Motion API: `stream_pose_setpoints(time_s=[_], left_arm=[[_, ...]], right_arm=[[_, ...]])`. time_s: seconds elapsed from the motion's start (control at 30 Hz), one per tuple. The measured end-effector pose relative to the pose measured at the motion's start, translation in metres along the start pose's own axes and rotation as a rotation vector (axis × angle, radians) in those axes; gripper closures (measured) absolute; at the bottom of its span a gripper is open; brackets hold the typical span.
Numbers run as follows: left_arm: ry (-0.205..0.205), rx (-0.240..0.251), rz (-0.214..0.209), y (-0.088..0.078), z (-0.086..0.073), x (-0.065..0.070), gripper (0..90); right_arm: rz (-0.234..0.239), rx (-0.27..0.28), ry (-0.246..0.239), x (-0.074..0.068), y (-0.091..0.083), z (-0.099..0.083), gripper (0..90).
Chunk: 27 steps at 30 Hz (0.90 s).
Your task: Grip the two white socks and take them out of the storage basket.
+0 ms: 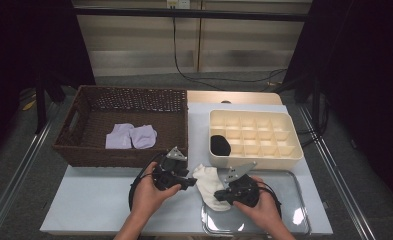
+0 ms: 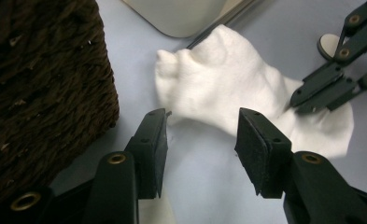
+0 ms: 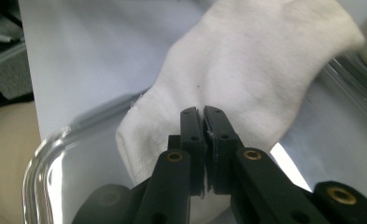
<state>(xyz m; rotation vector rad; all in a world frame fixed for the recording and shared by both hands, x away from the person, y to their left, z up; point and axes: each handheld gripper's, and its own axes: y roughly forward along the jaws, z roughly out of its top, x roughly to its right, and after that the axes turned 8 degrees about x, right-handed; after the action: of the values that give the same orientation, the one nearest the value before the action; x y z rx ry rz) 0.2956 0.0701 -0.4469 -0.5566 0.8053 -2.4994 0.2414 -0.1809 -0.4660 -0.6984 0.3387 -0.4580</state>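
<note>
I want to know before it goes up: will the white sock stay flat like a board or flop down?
It will probably flop. The white sock lies wrinkled and soft, half over the rim of the metal tray. The right gripper, shut on one edge, would likely leave the rest dangling. It looks light and unlikely to roll.

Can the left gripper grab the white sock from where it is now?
Probably yes. The left gripper is open and pointed at the white sock, with only bare table between them. The basket sits off to one side, and the right gripper is shut on the sock's other end.
</note>
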Motion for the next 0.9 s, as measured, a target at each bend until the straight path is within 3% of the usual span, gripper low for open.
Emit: stream_pose_setpoints(time_s=[0.2, 0.27, 0.33, 0.4, 0.43, 0.5, 0.6, 0.8, 0.9], left_arm=[[0.002, -0.006, -0.009, 0.001, 0.0, 0.0, 52.5], [-0.003, -0.011, -0.01, 0.001, 0.0, 0.0, 52.5], [-0.004, -0.008, -0.011, 0.002, 0.0, 0.0, 51.6], [0.002, -0.017, -0.011, 0.002, 0.0, -0.001, 51.4], [0.0, -0.011, -0.007, 0.002, 0.0, 0.0, 51.3], [-0.001, -0.012, -0.007, 0.001, 0.0, 0.0, 51.0], [0.001, -0.006, -0.005, 0.0, 0.0, 0.0, 50.9], [-0.004, 0.002, 0.004, -0.005, 0.0, -0.002, 50.9], [-0.012, 0.006, 0.005, -0.007, -0.002, -0.004, 50.7]], right_arm=[[-0.047, -0.029, -0.027, 0.017, -0.019, -0.01, 87.0], [-0.08, -0.027, -0.002, 0.025, -0.027, -0.014, 86.6], [-0.103, -0.018, -0.002, 0.031, -0.032, -0.016, 79.2], [-0.137, 0.017, 0.034, 0.033, -0.036, -0.014, 75.7], [-0.131, 0.035, 0.027, 0.034, -0.036, -0.012, 73.7], [-0.139, 0.079, 0.057, 0.034, -0.033, -0.005, 70.9], [-0.164, 0.104, 0.061, 0.034, -0.021, 0.007, 67.2], [-0.15, 0.131, 0.109, 0.037, 0.006, 0.023, 70.6], [-0.104, 0.122, 0.115, 0.036, 0.019, 0.024, 72.5]])
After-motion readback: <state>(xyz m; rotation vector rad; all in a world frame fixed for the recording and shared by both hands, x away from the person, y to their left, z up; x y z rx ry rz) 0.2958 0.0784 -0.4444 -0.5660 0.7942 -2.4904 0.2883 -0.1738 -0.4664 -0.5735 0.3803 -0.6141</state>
